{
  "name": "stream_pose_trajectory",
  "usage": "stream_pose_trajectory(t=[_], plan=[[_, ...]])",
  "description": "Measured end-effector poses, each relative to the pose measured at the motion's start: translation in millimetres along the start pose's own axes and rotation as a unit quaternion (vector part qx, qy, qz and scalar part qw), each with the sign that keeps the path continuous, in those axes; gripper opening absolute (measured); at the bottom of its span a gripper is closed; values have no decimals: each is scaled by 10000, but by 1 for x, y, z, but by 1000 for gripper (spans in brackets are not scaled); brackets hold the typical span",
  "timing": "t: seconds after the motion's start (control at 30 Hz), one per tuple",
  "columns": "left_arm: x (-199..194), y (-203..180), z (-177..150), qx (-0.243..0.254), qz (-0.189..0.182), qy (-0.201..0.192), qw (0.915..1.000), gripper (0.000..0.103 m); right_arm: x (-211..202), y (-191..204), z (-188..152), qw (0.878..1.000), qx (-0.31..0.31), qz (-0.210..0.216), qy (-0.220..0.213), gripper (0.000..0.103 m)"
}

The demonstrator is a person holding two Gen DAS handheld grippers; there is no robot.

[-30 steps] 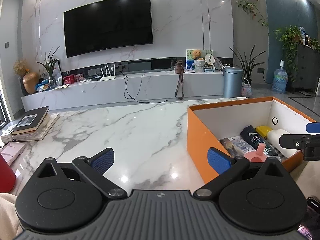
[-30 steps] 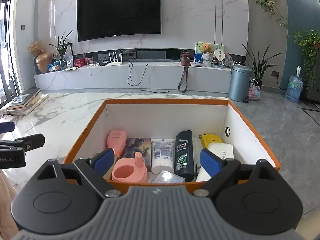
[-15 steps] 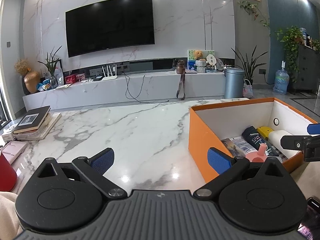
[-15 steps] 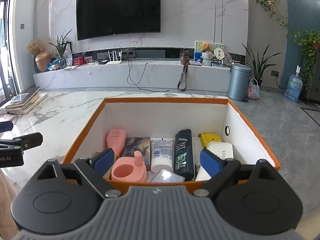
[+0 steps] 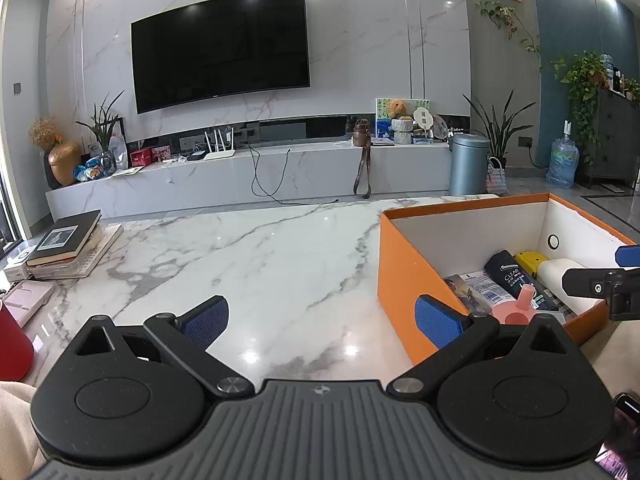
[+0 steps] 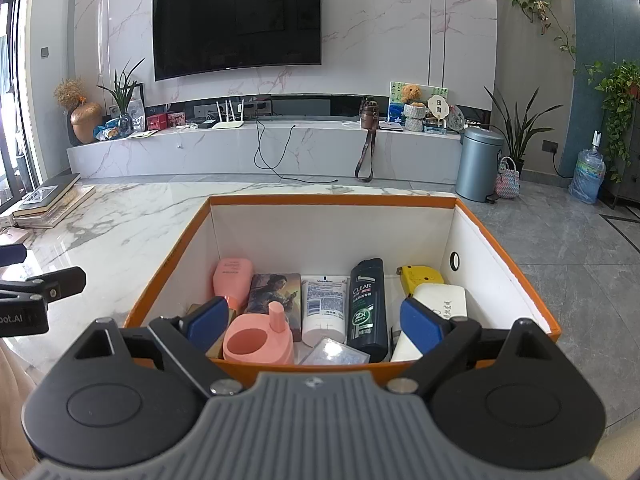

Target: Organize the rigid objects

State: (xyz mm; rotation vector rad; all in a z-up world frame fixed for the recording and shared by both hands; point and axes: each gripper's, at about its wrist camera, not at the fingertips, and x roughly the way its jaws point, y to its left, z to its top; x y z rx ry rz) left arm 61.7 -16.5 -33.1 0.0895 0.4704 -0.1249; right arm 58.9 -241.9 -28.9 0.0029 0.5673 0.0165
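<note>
Box lower centre holds every item, nothing shifted since a second ago; my right gripper and left gripper spread, empty — sorting looks done.

— What's in the orange box?
— Lying flat side by side: pink bottle, white tube, dark shampoo bottle, yellow item, white block. A pink cup stands upright.

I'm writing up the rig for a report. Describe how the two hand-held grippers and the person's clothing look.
Both grippers match: the left gripper and right gripper each have a ribbed grey body, two round black discs, black link arms with silver pivot screws, and blue textured fingertips. Partial white lettering ending "ot.AI" marks the left one's side. A cream sleeve shows at lower left.
</note>
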Motion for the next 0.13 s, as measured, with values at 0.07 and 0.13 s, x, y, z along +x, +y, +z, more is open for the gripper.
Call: stream_pose_trajectory(t=[0.07,0.13], plan=[[0,0,0,-2,6,-6,10000,103,0,0,0,10000,-3,-2,-1,92],[0,1,0,-10,12,-4,10000,103,0,0,0,10000,5,-2,5,92]])
